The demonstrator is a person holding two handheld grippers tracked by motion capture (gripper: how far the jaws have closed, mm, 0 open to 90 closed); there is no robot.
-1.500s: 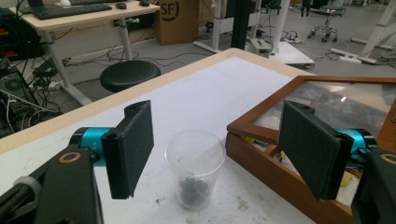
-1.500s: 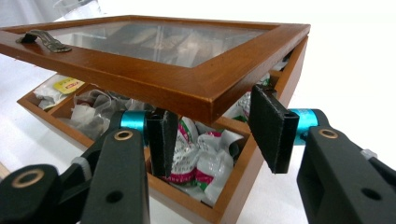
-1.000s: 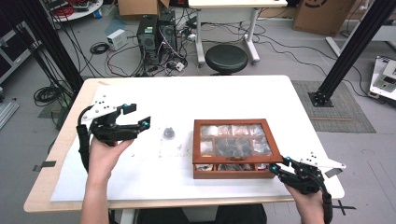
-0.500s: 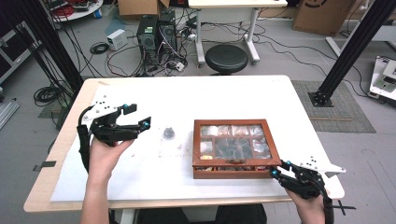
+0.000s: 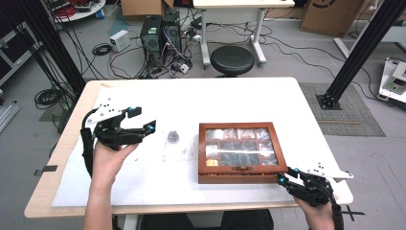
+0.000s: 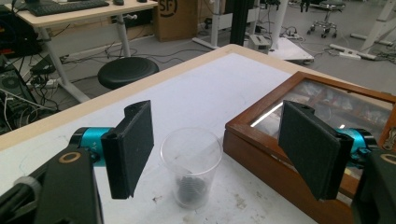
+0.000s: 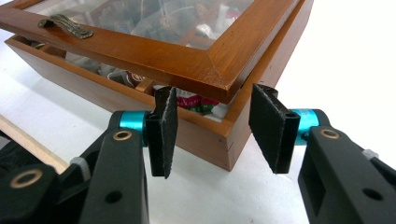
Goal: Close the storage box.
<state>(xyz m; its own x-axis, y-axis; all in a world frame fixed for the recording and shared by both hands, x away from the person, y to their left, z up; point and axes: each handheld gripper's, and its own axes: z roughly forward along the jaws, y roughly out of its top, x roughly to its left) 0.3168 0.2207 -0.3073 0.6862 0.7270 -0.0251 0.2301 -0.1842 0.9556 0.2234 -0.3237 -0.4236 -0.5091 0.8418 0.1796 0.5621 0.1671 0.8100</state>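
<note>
2 grippers gaping, holding nothing, left gripper (image 5: 139, 122) near cup (image 6: 191, 165), right gripper (image 7: 212, 135) at box (image 5: 239, 152) corner

White-topped table (image 5: 225, 100) with pale wood edging — two things resting on it.
Toward the right front corner, a wooden box (image 5: 239, 152) with a glass lid, lid raised slightly off the base at the near corner, small packets visible inside. Left of the box and apart from it, a clear plastic cup (image 5: 173, 137) standing upright — something dark at its bottom. Scattered smudges on the white surface.
</note>
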